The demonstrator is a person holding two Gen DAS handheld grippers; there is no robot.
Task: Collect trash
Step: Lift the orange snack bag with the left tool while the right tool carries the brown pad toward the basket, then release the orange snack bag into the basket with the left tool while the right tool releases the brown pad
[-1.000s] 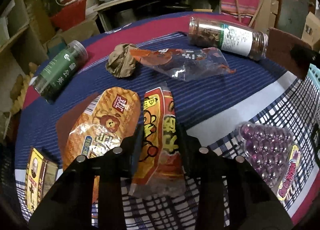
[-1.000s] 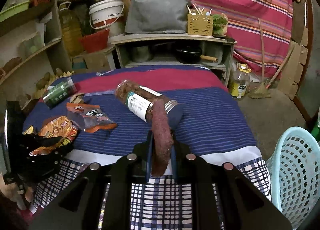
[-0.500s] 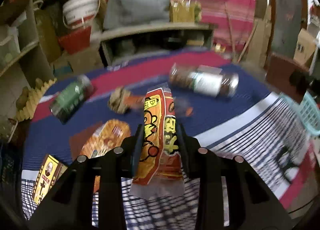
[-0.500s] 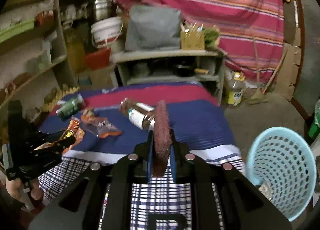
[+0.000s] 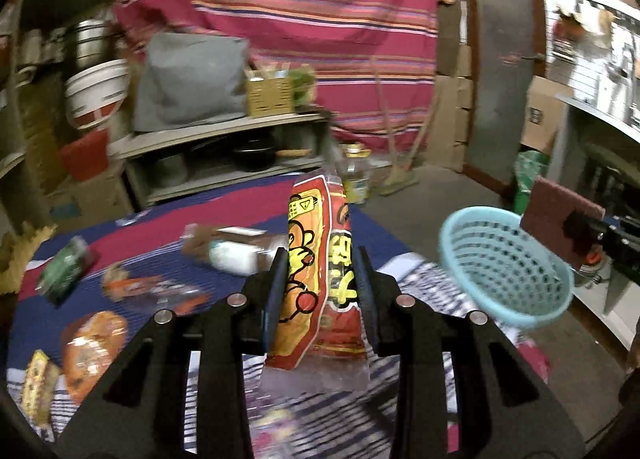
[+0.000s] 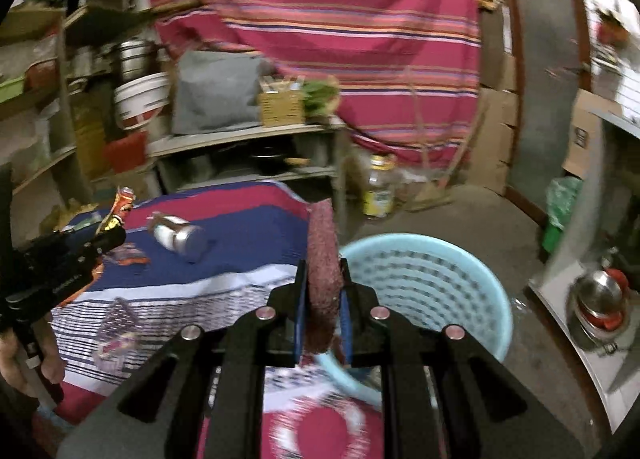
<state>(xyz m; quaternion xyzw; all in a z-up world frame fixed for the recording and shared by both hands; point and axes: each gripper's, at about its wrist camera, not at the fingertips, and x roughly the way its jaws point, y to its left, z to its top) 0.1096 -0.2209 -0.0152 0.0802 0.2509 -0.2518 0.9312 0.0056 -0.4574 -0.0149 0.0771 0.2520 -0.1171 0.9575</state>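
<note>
My left gripper (image 5: 320,259) is shut on a red and yellow snack wrapper (image 5: 316,283), held upright above the table's striped cloth. My right gripper (image 6: 323,271) is shut on a maroon scouring pad (image 6: 322,271), held edge-on over the near rim of a light blue plastic basket (image 6: 436,291) on the floor. In the left wrist view the basket (image 5: 504,271) is to the right, with the right gripper and the pad (image 5: 560,227) at its far side. More trash lies on the table: an orange snack bag (image 5: 92,351), a clear wrapper (image 5: 160,291) and a lying jar (image 5: 232,251).
A green jar (image 5: 64,271) and a yellow box (image 5: 36,387) lie at the table's left. A shelf unit (image 5: 224,155) with a pot stands behind the table. An oil bottle (image 6: 378,191) stands on the floor. A metal counter (image 6: 580,319) flanks the basket on the right.
Both grippers have swung right, away from the table, each keeping its item. The left one has lifted the wrapper. The right one has carried the pad over the basket's rim.
</note>
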